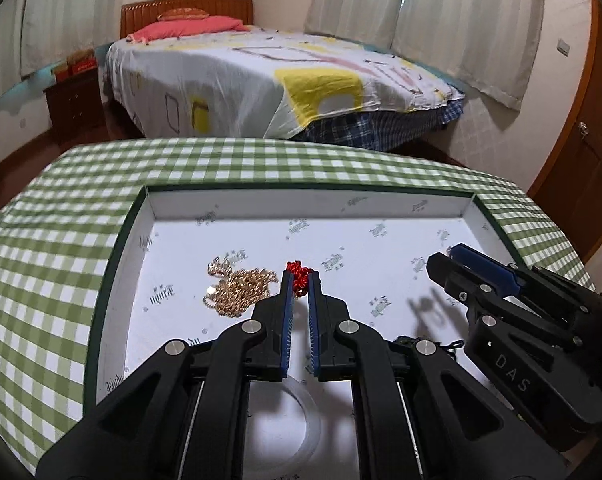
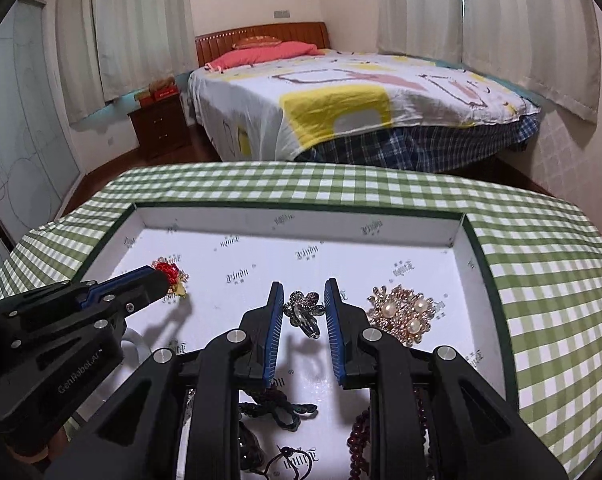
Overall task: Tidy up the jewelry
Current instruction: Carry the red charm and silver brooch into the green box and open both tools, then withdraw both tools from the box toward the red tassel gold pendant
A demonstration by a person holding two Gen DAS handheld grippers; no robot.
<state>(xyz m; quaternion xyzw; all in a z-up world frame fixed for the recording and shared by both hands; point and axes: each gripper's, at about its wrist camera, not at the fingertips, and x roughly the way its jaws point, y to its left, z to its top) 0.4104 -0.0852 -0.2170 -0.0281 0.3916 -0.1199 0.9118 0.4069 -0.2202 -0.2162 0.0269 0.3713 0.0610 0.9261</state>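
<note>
The left tongs [image 1: 299, 280] are clenched on a red knotted ornament [image 1: 298, 277], which is pinched between the blue pads at their very tips. The right tongs [image 2: 301, 292] are held slightly parted, and a dark flower-shaped brooch [image 2: 304, 309] is seen between their tips; whether the pads press on it cannot be told. Both tongs are angled down over a white box tray [image 1: 261, 210] that is set on a desk covered with a green checked cloth [image 1: 41, 260].

Just to the left of the left tongs, a heap of gold chain [image 1: 237, 290] is laid on the tray floor. A clear bangle [image 1: 307, 412] is seen beneath those tongs. Just to the right of the right tongs, a gold brooch with pearls [image 2: 401, 314] is placed. Beneath the right tongs, a dark cord bracelet [image 2: 289, 414] and a string of dark red beads [image 2: 359, 440] are found. A bed [image 2: 361, 100] is seen beyond the desk.
</note>
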